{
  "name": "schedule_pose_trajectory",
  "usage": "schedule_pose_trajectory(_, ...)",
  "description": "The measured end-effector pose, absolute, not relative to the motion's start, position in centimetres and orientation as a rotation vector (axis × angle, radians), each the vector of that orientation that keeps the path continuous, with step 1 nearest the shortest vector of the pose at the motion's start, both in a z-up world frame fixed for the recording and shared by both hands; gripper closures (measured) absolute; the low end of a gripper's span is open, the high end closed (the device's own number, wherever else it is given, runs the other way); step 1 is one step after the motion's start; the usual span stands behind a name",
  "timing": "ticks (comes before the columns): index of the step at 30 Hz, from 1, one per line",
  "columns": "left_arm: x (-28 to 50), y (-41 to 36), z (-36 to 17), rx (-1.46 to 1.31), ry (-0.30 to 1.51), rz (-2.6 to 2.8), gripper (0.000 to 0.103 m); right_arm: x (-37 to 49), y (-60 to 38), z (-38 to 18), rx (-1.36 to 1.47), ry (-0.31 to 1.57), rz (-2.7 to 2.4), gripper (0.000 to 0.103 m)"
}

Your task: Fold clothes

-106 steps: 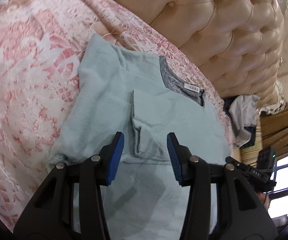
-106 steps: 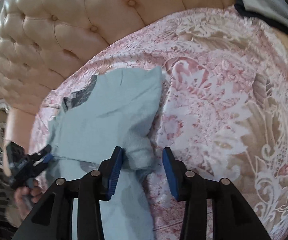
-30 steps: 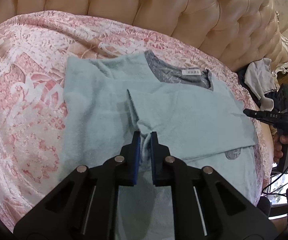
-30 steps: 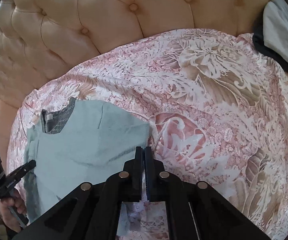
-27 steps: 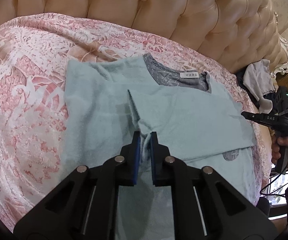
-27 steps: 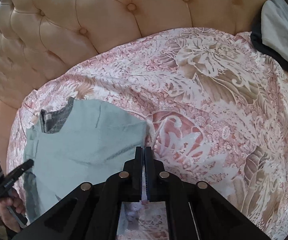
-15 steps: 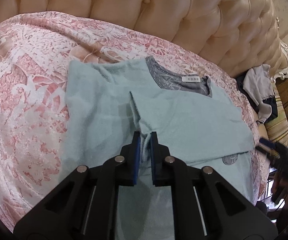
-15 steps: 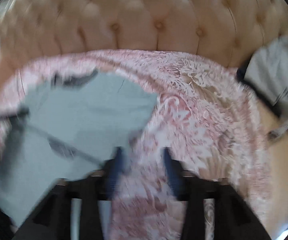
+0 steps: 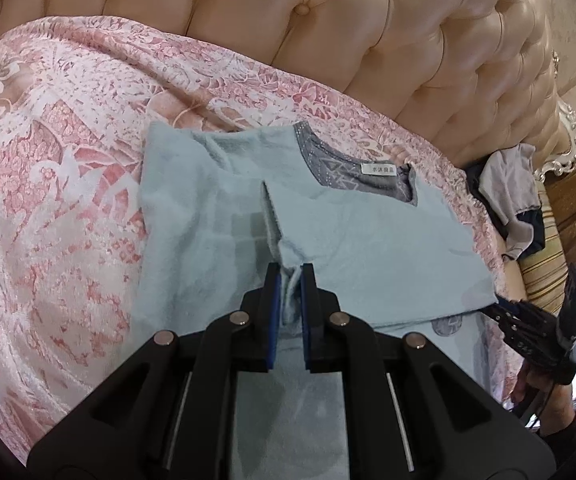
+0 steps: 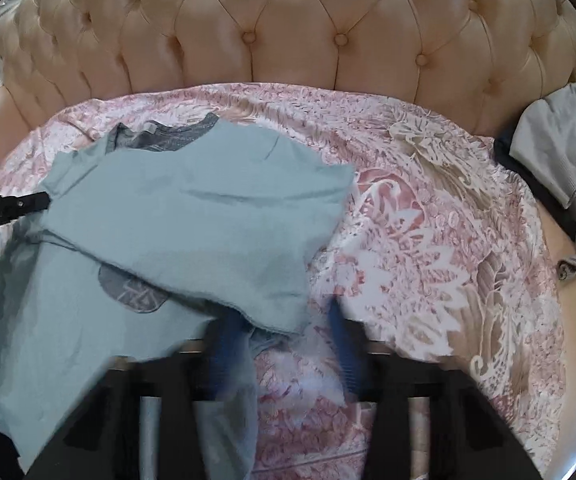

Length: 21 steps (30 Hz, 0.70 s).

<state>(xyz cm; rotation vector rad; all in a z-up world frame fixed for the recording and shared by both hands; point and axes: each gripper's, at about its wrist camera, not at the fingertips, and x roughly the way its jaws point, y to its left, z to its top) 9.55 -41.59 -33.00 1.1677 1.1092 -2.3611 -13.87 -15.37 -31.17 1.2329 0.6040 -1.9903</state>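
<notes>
A pale blue shirt (image 9: 368, 248) with a grey neckband lies on the pink patterned bedspread (image 9: 47, 200), one side folded over its middle. My left gripper (image 9: 290, 280) is shut on a bunched edge of that folded part. In the right wrist view the shirt (image 10: 191, 216) fills the left half, and its folded corner hangs between the blurred blue pads of my right gripper (image 10: 285, 340). The right jaws stand apart and are closing, with no pad pressing on the cloth. The other gripper (image 9: 528, 332) shows at the shirt's right edge in the left wrist view.
A tufted cream headboard (image 10: 288, 32) runs along the back of the bed. A heap of grey and dark clothes (image 10: 560, 140) lies at the right, also seen as a heap of clothes (image 9: 508, 192) in the left wrist view. Bare bedspread (image 10: 448, 240) spreads right of the shirt.
My right gripper went from shut at the shirt's edge to jaws apart, and its view swung and rolled toward the shirt. The left gripper kept its grip and place.
</notes>
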Motion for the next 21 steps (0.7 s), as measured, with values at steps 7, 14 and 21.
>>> schedule_pose_trajectory(7,9.7,-41.8,-33.7,1.187,1.110,-2.342,0.093,-12.6,-15.1,-31.2,1.208,0.743,-2.035,0.093)
schedule_pose_trajectory(14,9.6,-41.8,-35.3,1.269,1.101,-2.296,0.085,-12.8,-15.0,-31.6,1.223,0.762,-2.027,0.093)
schedule_pose_trajectory(21,12.4,-44.4,-33.8,1.151,1.169,-2.288,0.081,-12.6,-14.7,-31.6,1.215,0.743,-2.017,0.092)
